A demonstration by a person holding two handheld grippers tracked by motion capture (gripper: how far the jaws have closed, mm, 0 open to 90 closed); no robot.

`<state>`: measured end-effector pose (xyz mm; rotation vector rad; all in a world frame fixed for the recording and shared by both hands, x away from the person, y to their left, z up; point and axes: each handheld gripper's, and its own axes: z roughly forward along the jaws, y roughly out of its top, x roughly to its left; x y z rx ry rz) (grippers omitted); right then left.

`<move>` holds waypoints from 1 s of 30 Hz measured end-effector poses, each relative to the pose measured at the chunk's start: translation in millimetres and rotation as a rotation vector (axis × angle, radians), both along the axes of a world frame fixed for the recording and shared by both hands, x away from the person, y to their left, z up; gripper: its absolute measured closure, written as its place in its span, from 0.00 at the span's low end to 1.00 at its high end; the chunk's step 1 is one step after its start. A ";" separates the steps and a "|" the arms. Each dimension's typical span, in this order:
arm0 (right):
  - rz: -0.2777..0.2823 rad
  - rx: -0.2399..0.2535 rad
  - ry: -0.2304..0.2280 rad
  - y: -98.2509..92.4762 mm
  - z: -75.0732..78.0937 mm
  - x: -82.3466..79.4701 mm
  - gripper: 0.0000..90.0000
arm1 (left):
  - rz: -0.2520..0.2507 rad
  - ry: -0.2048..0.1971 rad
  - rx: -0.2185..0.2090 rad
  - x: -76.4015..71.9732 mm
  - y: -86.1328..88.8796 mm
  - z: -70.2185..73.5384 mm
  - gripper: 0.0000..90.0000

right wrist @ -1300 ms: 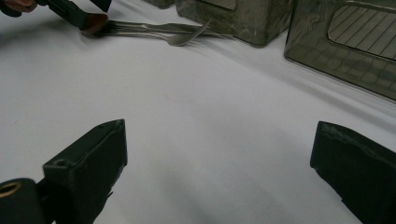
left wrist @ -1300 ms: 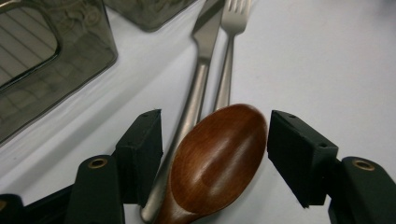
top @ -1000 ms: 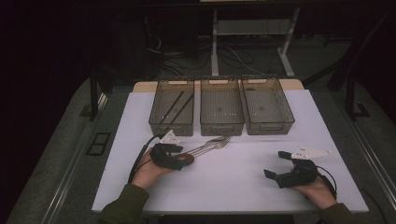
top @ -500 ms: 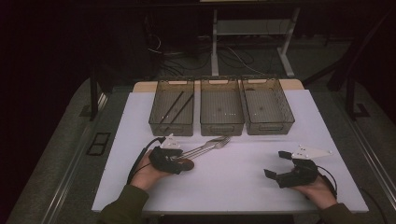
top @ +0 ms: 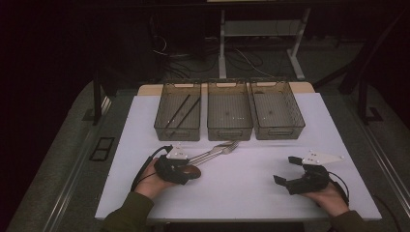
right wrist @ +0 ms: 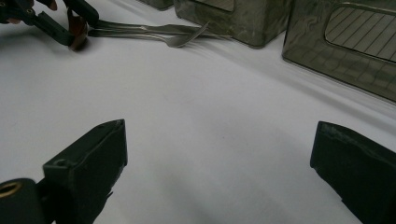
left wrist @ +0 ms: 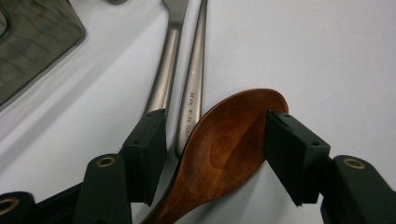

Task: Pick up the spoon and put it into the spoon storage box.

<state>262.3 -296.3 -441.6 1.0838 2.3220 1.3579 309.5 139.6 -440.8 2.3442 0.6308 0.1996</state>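
Table (top: 241, 193): white top; everything sits within the person's reach, the bins along the far edge and the cutlery in front of them.
Bins: three see-through bins in a row, set side by side, so it looks like a sorting job by kind. Left bin (top: 177, 126) holds two dark sticks, likely chopsticks; middle bin (top: 229, 129) and right bin (top: 278, 128) look bare, though small things would be hard to tell.
Right claw (top: 286, 170): rests low at the right of the table, well apart from the cutlery, jaws spread wide with only bare table between them. Judged to be waiting its turn.
Left claw (top: 189, 170): down at table level over the near end of the cutlery. Jaws have just been closing, with the spoon bowl between them.
Metal cutlery: fork (left wrist: 169, 65) and a second steel handle (left wrist: 194, 88) lie side by side, pointing toward the bins, heads near the middle bin.
Wooden spoon (left wrist: 224, 149): on the table, bowl lying partly over the steel handle's end. In the left gripper view one pad touches the bowl's rim; the other stands clear, beside the fork handle. Not gripped yet; closing further may pinch the steel handle too.
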 end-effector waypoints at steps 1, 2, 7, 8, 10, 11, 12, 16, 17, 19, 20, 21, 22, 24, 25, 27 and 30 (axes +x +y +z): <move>0.000 0.000 0.000 -0.1 0.0 0.0 0.04 | -0.005 0.000 0.000 -0.2 0.3 0.1 0.44; 0.000 0.000 -0.001 -0.2 0.0 0.1 0.04 | -0.008 0.001 0.002 -0.6 0.6 0.4 0.46; 0.001 -0.001 -0.001 -0.1 -0.1 0.2 0.04 | -0.035 -0.007 0.000 -3.2 0.2 0.8 0.54; 0.000 -0.001 0.000 0.0 -0.1 0.1 0.04 | -0.046 -0.008 0.007 -3.3 0.6 1.4 0.56; 0.000 0.000 0.000 -0.1 0.0 0.1 0.04 | -0.058 -0.007 0.014 -4.0 0.5 1.5 0.61; 0.001 0.000 -0.001 -0.1 -0.1 0.2 0.04 | -0.063 -0.001 0.018 -4.5 0.1 0.9 0.63; 0.000 0.000 0.000 -0.1 0.0 0.1 0.04 | -0.070 -0.003 0.035 -5.2 -1.2 -0.6 0.64; 0.000 0.000 -0.001 -0.2 0.0 0.1 0.04 | -0.075 -0.005 0.040 -6.4 -1.7 0.2 0.67; 0.000 -0.001 -0.001 -0.2 0.0 0.2 0.04 | -0.076 -0.002 0.037 -6.4 -1.6 0.3 0.69; 0.000 0.000 0.000 -0.3 0.0 0.2 0.04 | -0.075 0.003 0.035 -6.2 -1.2 0.4 0.71; 0.000 -0.001 -0.001 -0.2 0.0 0.1 0.04 | -0.075 0.004 0.034 -6.1 -1.0 0.5 0.72; 0.001 -0.001 -0.001 -0.2 0.0 0.1 0.04 | -0.076 0.005 0.033 -6.1 -0.7 0.6 0.73; 0.001 -0.001 -0.001 -0.1 0.0 0.2 0.04 | -0.077 0.007 0.034 -6.0 -0.5 0.8 0.75; 0.001 -0.001 0.000 -0.1 0.0 0.1 0.04 | -0.076 0.009 0.033 -5.9 -0.4 0.8 0.78; 0.002 -0.001 0.000 -0.1 0.0 0.1 0.04 | -0.077 0.011 0.033 -5.8 -0.3 1.0 0.80; 0.002 -0.001 0.000 0.0 0.0 0.0 0.04 | -0.075 0.014 0.033 -5.5 0.2 1.2 0.83; 0.001 -0.001 0.000 -0.1 0.0 0.1 0.04 | -0.070 0.022 0.029 -4.6 0.8 1.3 0.86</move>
